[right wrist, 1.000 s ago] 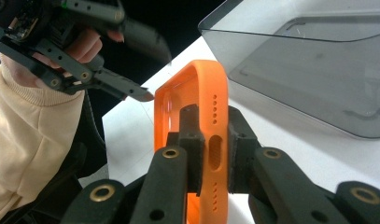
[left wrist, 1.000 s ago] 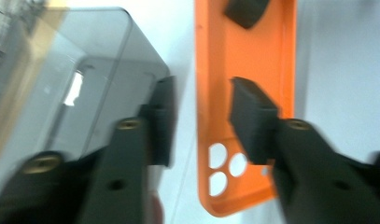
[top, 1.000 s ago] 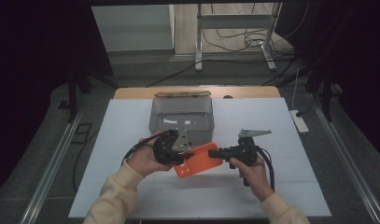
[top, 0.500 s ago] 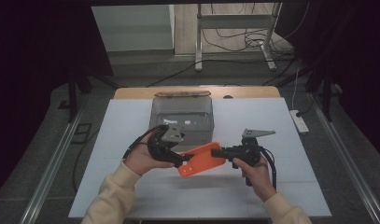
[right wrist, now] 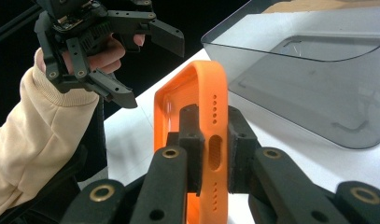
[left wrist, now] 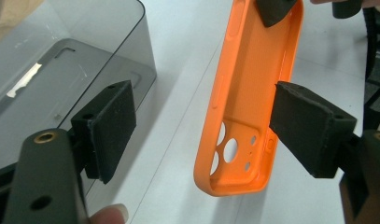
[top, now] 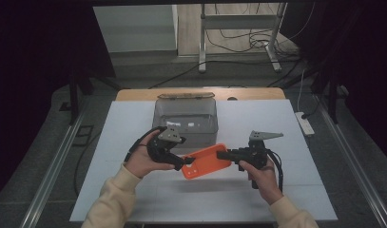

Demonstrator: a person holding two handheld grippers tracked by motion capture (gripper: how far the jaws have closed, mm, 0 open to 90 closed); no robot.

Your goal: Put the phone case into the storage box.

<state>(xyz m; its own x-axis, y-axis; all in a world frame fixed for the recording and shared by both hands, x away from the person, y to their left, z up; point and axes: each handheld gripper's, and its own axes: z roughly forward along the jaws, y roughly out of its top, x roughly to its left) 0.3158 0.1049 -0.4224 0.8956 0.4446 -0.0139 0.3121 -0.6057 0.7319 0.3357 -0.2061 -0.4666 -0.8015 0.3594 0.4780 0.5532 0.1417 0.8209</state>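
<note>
nearest the person, two cream sleeves enter from the table's near edge, each hand carrying a gripper above the white table (top: 286,123). the right gripper (top: 223,155) points toward the left with its jaws clamped on the bottom edge of the orange phone case (top: 206,162); in the right gripper view the pads (right wrist: 192,140) press both faces of the wall that carries the port slot and the small holes, and the case (right wrist: 201,116) stands on edge, rising away from the jaws. the case is held clear of the table top, between the two grippers, just in front of the grey bin. the left gripper (top: 187,161) sits at the case's camera-cutout end — its jaws have just been opening and now stand apart. in the left gripper view the case (left wrist: 253,98) lies between the spread pads: the right pad (left wrist: 309,126) is at, or just beside, the case's rim — contact cannot be told — and the left pad (left wrist: 110,126) stands well off. farther back, the translucent grey bin (top: 185,121) rests on the table, its open top up, with a flat tan object (top: 185,95) at its far rim. beyond the table, a metal stand (top: 238,33) and loose cables lie on the floor.
</note>
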